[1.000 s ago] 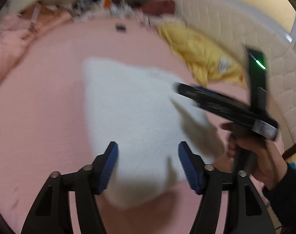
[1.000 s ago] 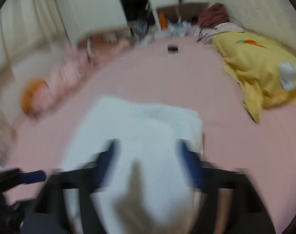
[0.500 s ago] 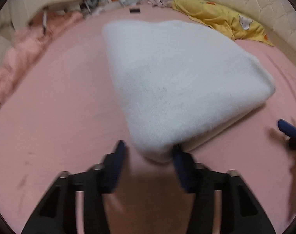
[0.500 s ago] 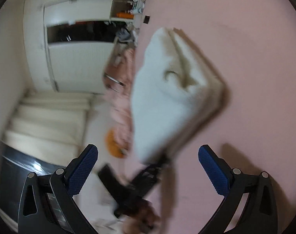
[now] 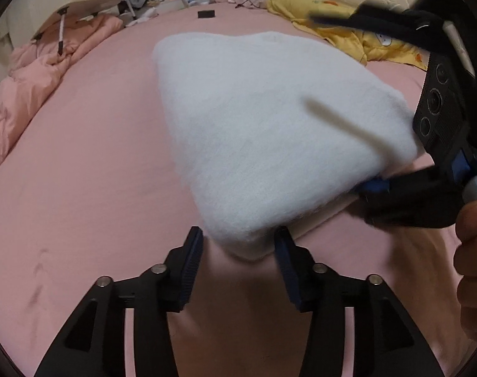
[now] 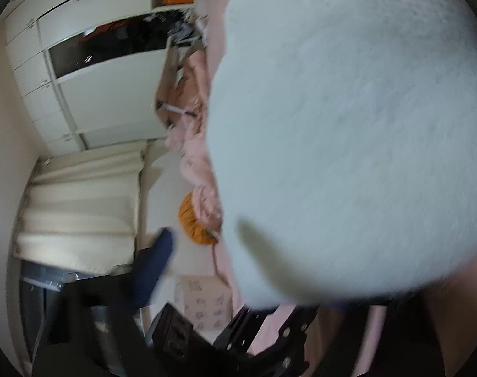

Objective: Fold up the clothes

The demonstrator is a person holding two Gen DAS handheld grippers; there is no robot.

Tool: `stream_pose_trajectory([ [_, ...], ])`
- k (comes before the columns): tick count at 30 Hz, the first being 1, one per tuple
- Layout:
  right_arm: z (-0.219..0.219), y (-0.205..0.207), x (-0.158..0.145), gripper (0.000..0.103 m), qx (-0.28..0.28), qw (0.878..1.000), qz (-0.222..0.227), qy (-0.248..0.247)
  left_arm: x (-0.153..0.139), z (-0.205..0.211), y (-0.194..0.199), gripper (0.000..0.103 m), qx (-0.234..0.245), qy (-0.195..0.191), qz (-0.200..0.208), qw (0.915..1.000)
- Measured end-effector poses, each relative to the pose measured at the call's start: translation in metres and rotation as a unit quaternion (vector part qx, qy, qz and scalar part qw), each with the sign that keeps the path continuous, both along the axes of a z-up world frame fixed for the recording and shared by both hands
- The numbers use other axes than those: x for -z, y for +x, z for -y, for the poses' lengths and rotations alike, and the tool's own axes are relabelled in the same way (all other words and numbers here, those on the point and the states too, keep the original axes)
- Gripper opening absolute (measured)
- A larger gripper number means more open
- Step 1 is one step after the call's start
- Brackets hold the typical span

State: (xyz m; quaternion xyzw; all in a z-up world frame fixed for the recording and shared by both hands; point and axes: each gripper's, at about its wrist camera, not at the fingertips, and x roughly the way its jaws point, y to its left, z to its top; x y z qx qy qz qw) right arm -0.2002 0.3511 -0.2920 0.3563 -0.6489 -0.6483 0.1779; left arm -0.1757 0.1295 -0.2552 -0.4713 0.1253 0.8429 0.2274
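A folded white fluffy garment (image 5: 270, 132) lies on the pink bed sheet (image 5: 81, 163). My left gripper (image 5: 240, 249) is open, its blue pads on either side of the garment's near corner. My right gripper (image 5: 369, 185) is at the garment's right edge, turned on its side, one finger above the cloth and one blue pad under the fold. In the right wrist view the garment (image 6: 348, 125) fills most of the frame and the left gripper (image 6: 270, 330) shows at the bottom; the right gripper's own fingers are blurred or hidden there.
A yellow blanket (image 5: 348, 22) lies at the far right by the padded headboard. A pink duvet (image 5: 34, 72) with a small folding table (image 5: 87, 6) lies at the left. A small black object (image 5: 206, 14) sits far on the sheet. Wardrobes (image 6: 97, 78) stand beyond.
My right gripper has swung in from the right and now straddles the garment's right edge, rolled sideways. My left gripper has stayed at the near corner, still open.
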Motion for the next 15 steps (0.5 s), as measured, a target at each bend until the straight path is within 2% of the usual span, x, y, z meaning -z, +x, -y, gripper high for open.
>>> stream_pose_trajectory([
  [2, -0.003, 0.002, -0.003, 0.021, 0.007, 1.0, -0.002, 0.017, 0.002, 0.003, -0.003, 0.051, -0.011, 0.01, 0.006, 0.9999],
  [4, -0.002, 0.002, -0.006, 0.019, 0.005, 0.999, -0.014, 0.035, 0.004, 0.007, -0.006, 0.051, -0.021, 0.024, 0.016, 0.9994],
  [5, -0.003, 0.001, -0.003, 0.019, 0.002, 0.999, -0.007, 0.045, 0.005, 0.008, -0.007, 0.051, -0.022, 0.026, 0.017, 0.9993],
  [7, -0.007, 0.004, 0.003, 0.024, 0.005, 1.0, -0.001, 0.022, 0.006, 0.009, -0.007, 0.051, -0.022, 0.029, 0.017, 0.9992],
  [9, -0.013, 0.009, 0.0, 0.04, 0.021, 0.999, 0.009, 0.037, 0.006, 0.009, -0.007, 0.051, -0.022, 0.029, 0.017, 0.9992],
  [11, -0.024, 0.021, -0.008, 0.042, 0.062, 0.996, 0.006, 0.066, 0.006, 0.009, -0.008, 0.051, -0.021, 0.029, 0.017, 0.9992],
  [12, -0.029, 0.025, -0.009, 0.063, 0.07, 0.995, 0.01, 0.069, 0.006, 0.009, -0.008, 0.051, -0.02, 0.029, 0.017, 0.9992],
  [13, -0.035, 0.029, -0.008, 0.077, 0.08, 0.994, 0.016, 0.066, 0.006, 0.009, -0.008, 0.051, -0.02, 0.028, 0.018, 0.9992],
  [14, -0.044, 0.033, -0.004, 0.082, 0.104, 0.993, 0.012, 0.048, 0.006, 0.008, -0.008, 0.051, -0.02, 0.028, 0.018, 0.9993],
  [15, -0.052, 0.032, -0.002, 0.082, 0.112, 0.993, 0.012, 0.031, 0.006, 0.008, -0.008, 0.051, -0.019, 0.026, 0.017, 0.9993],
])
